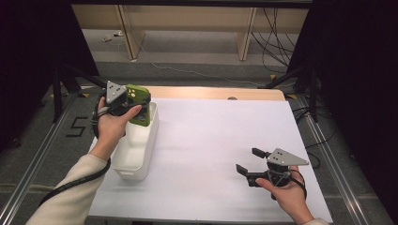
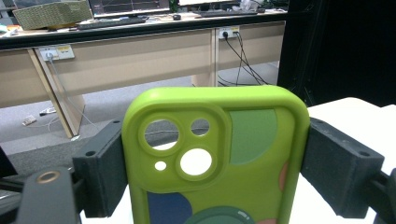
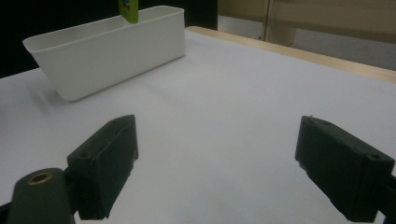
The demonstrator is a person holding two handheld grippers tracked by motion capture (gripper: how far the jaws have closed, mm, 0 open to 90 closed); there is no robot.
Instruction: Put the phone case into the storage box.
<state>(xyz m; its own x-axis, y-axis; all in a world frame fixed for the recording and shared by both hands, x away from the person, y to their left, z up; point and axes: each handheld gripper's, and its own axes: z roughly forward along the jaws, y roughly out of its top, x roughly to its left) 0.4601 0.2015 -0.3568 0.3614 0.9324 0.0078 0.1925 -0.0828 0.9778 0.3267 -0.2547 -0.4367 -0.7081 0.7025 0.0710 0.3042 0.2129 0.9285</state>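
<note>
My left gripper [image 1: 133, 104] is shut on a lime-green phone case [image 2: 219, 154] with coloured patches and camera cut-outs. Both black jaws press on the case's long edges. In the high view the phone case [image 1: 140, 105] hangs above the far end of a white rectangular bin [image 1: 136, 145] at the table's left. The case's lower tip [image 3: 129, 11] pokes down over the bin [image 3: 107, 51] in the right gripper view. My right gripper [image 1: 248, 161] rests low over the white table sheet near the front right, open, with nothing between its jaws [image 3: 215, 172].
A white sheet [image 1: 211, 140] covers most of the table, with a strip of wooden tabletop [image 1: 211, 92] along the far edge. Beyond the table stand wooden desk legs and loose cables on the floor. Dark stands flank both sides.
</note>
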